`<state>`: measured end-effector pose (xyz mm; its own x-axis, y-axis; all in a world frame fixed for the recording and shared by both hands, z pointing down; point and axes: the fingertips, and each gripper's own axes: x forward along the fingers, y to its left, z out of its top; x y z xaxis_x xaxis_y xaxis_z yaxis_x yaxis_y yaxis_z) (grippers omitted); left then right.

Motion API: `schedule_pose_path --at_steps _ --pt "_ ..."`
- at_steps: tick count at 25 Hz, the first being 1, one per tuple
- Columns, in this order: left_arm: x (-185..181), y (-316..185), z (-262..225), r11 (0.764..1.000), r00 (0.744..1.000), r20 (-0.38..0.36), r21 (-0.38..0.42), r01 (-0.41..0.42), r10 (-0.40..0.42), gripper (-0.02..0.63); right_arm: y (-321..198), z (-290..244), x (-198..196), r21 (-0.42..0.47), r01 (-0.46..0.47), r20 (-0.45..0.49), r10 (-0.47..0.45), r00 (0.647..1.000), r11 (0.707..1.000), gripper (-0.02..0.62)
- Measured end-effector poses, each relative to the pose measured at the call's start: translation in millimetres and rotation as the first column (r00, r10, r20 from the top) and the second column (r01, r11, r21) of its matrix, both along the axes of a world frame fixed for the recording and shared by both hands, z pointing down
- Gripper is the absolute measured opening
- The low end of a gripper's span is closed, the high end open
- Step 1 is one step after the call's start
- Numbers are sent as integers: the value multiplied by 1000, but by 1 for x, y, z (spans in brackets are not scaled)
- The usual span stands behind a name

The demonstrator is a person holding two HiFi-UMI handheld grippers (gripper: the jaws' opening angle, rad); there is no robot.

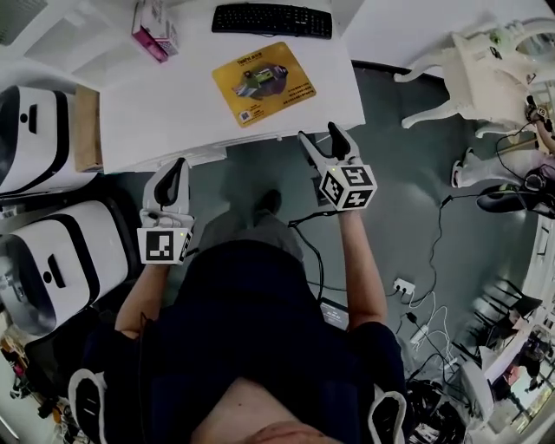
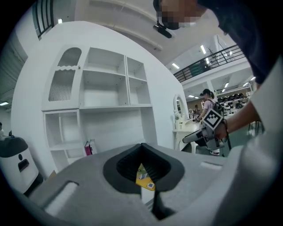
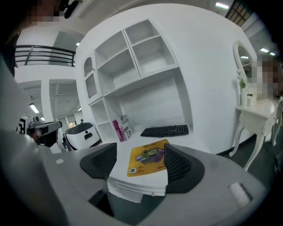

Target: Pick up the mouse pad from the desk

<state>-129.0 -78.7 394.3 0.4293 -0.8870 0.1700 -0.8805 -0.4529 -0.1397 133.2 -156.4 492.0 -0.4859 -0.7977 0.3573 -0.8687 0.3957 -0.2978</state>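
The yellow mouse pad [image 1: 263, 82] lies flat on the white desk [image 1: 165, 104], near its front edge and in front of a black keyboard [image 1: 271, 19]. Both grippers hover over the floor, short of the desk's front edge. My right gripper [image 1: 325, 143] is open and empty; in the right gripper view the mouse pad [image 3: 148, 158] shows between its black pads [image 3: 181, 165], well beyond them. My left gripper [image 1: 177, 173] sits lower left of the pad, shut with nothing in it. A sliver of the mouse pad [image 2: 144, 178] shows through the notch between its jaws.
A pink box [image 1: 154, 30] stands at the desk's back left. Two white rounded machines [image 1: 35, 130] [image 1: 52, 260] and a cardboard piece [image 1: 87, 126] crowd the left side. A white chair [image 1: 486, 61] stands right. Cables and a power strip [image 1: 403, 286] lie on the floor.
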Motion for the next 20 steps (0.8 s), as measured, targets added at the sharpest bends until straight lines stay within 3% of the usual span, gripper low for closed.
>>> schedule_pose_path --at_steps 7,15,20 --pt "2 -27 11 1000 1000 14 -25 18 -18 0 -64 65 17 -190 -15 137 42 990 982 331" --pt "4 -63 17 999 1000 -25 -38 -18 17 0 -109 132 25 -328 -50 145 103 984 943 331" --pt "3 -79 24 997 1000 -19 -70 -22 20 0 -127 159 26 -398 -48 204 140 969 916 321"
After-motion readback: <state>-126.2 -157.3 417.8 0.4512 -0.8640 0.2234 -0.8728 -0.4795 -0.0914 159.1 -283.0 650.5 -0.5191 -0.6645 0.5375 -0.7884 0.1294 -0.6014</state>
